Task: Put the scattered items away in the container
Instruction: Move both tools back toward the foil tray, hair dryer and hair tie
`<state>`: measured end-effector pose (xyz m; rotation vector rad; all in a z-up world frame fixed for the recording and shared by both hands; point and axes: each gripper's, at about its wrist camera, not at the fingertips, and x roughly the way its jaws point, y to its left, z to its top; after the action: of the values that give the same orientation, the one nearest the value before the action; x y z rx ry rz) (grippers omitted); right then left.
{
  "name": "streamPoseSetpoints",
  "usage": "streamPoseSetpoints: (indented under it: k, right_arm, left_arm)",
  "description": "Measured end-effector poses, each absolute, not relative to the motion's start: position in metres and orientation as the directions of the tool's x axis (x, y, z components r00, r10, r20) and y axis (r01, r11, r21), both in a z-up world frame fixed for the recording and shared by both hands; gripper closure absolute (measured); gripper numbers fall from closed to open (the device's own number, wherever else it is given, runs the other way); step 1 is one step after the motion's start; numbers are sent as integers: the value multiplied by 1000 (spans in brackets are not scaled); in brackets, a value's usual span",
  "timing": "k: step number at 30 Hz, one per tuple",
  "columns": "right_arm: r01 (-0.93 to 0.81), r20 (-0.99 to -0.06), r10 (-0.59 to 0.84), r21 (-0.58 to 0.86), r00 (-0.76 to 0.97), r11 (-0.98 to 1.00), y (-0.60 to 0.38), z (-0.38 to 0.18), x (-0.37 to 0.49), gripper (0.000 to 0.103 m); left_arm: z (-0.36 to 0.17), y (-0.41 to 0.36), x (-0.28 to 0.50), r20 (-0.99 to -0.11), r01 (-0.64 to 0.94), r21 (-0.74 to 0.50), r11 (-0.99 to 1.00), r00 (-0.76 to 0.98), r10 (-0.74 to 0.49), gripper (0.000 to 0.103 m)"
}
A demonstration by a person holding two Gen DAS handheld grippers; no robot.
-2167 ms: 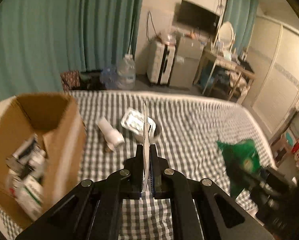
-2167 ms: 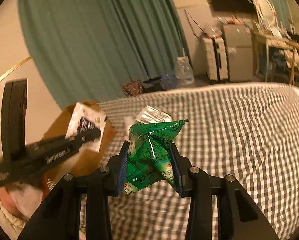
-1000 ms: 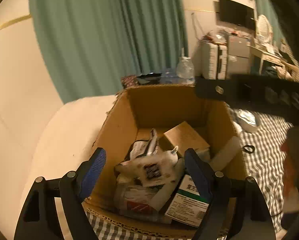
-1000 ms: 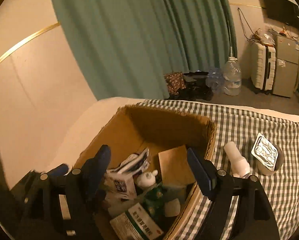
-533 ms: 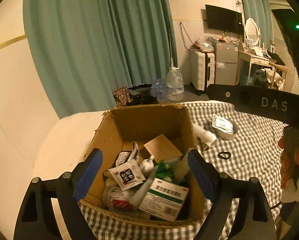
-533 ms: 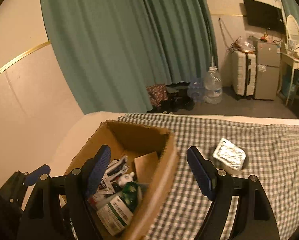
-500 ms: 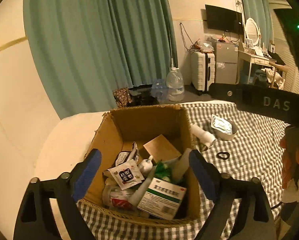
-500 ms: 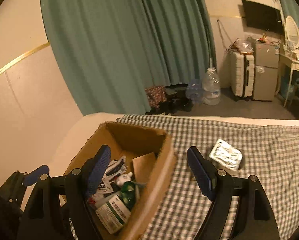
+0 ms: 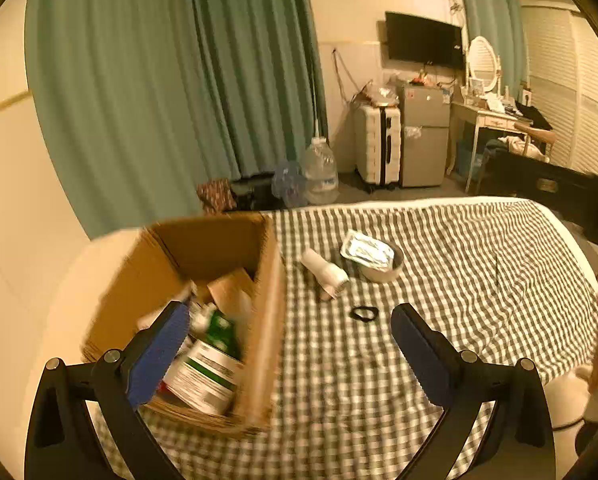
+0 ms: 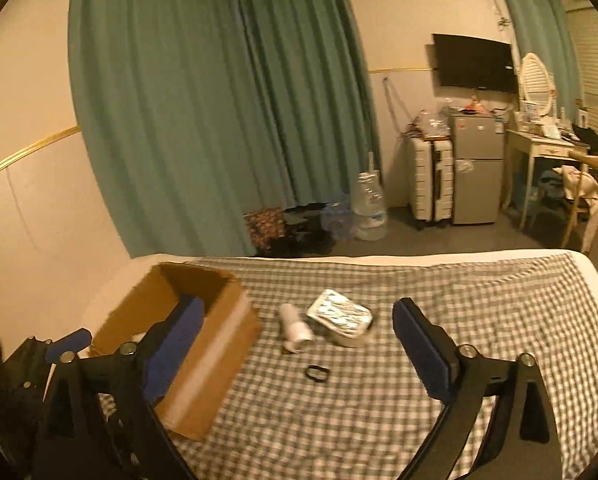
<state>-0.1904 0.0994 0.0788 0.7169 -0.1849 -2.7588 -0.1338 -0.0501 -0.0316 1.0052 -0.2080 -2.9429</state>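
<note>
A brown cardboard box (image 9: 267, 320) (image 10: 219, 352) stands on the checked bedspread (image 9: 479, 272) at the left, holding several packets and a green-and-white carton (image 9: 201, 376). Right of it lie a white bottle (image 9: 325, 274) (image 10: 295, 328) on its side, a foil-lidded bowl (image 9: 373, 256) (image 10: 345, 320) and a small black ring (image 9: 363, 313) (image 10: 317, 372). My left gripper (image 9: 285, 344) hangs over the box's right wall, its jaws still opening with nothing gripped. My right gripper (image 10: 295, 348) is above the bed near the box, jaws opening wide and empty.
The bed's far edge meets a floor with water jugs (image 10: 369, 208), a white suitcase (image 10: 429, 178), a small fridge (image 10: 477, 168) and a desk (image 10: 547, 152). Green curtains (image 10: 219, 120) hang behind. The other gripper's dark body (image 9: 579, 200) shows at the right in the left wrist view.
Both grippers have drawn back from the box and swung right, so the bottle, bowl and ring now sit between their fingers. The packet and green bag they carried earlier lie in the box.
</note>
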Motion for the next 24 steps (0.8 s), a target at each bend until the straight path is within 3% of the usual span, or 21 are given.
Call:
streamPoseSetpoints:
  k: [15, 24]
  right_arm:
    - [164, -514, -230, 171, -826, -971, 172, -19, -224, 1]
    - [145, -592, -246, 212, -767, -966, 181, -79, -269, 1]
  left_arm:
    - [-109, 4, -196, -709, -23, 184, -983, -695, -117, 0]
    - [-157, -10, -269, -775, 40, 108, -993, -622, -109, 0]
